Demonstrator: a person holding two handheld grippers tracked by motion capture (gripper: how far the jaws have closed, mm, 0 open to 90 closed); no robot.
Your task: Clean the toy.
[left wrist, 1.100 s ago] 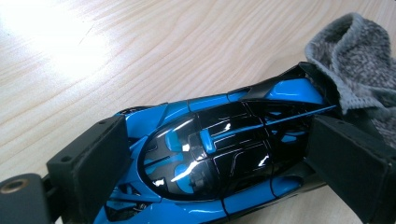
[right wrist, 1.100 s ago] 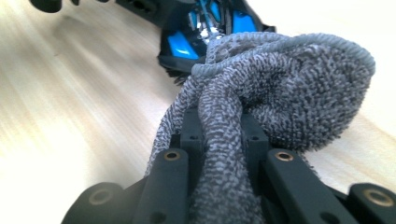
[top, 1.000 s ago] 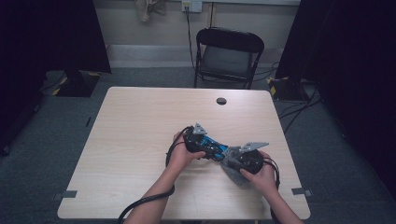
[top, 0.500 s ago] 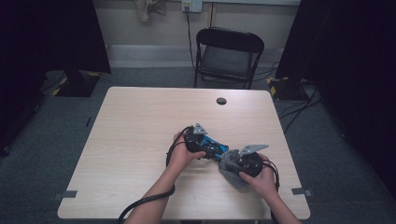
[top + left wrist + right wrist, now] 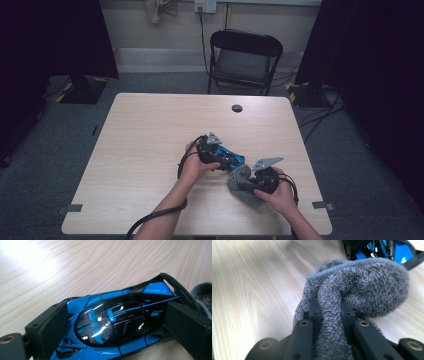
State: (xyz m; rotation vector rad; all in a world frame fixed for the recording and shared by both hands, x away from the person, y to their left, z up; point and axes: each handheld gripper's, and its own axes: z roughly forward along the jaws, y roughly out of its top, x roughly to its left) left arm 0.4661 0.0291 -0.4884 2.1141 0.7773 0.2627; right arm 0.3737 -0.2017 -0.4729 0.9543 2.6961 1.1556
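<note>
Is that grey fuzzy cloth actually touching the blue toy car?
Cannot tell. In the right gripper view the grey cloth overlaps the blue toy car behind it, and no view shows plain contact or a gap.

A square worktop of pale wood-grain laminate (image 5: pixel 150 150) stands on grey carpet floor (image 5: pixel 60 150), with a small round black hole (image 5: pixel 237 108) near its far edge. Behind it sits a black folding metal chair (image 5: pixel 244 60) against a light wall (image 5: pixel 150 25) bearing a power socket (image 5: pixel 205 6). Dark curtains (image 5: pixel 50 40) hang at both sides, with cables (image 5: pixel 320 115) trailing on the right.
</note>
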